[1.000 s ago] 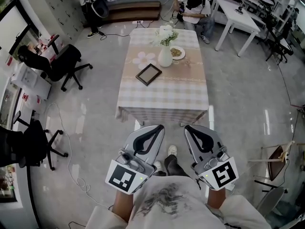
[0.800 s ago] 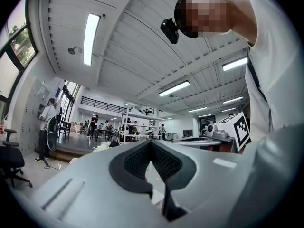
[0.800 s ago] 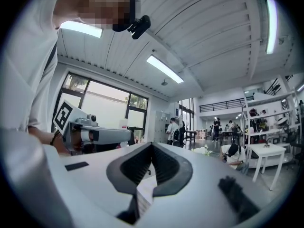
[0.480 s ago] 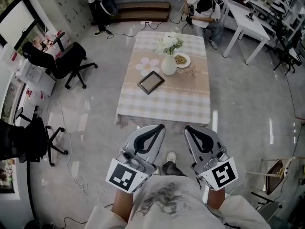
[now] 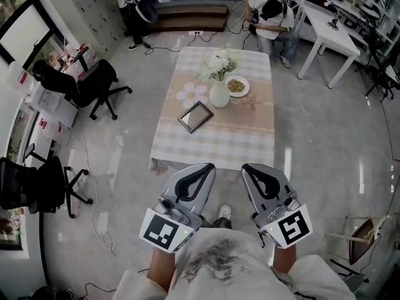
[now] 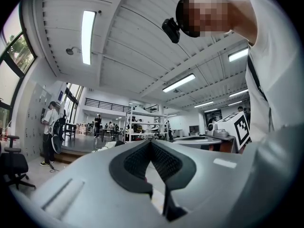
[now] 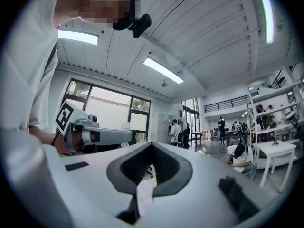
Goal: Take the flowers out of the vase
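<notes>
Left gripper (image 5: pixel 205 167) and right gripper (image 5: pixel 250 167) were closed, empty; flowers (image 5: pixel 219 62) looked light, fragile, best pinched by stems above vase (image 5: pixel 219 96)

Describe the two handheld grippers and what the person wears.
The left gripper and right gripper are pale grey tapered shells, with black ribbed pads lining a teardrop opening. Each carries a white cube with black square markers. The person wears a white top with a grey print.
</notes>
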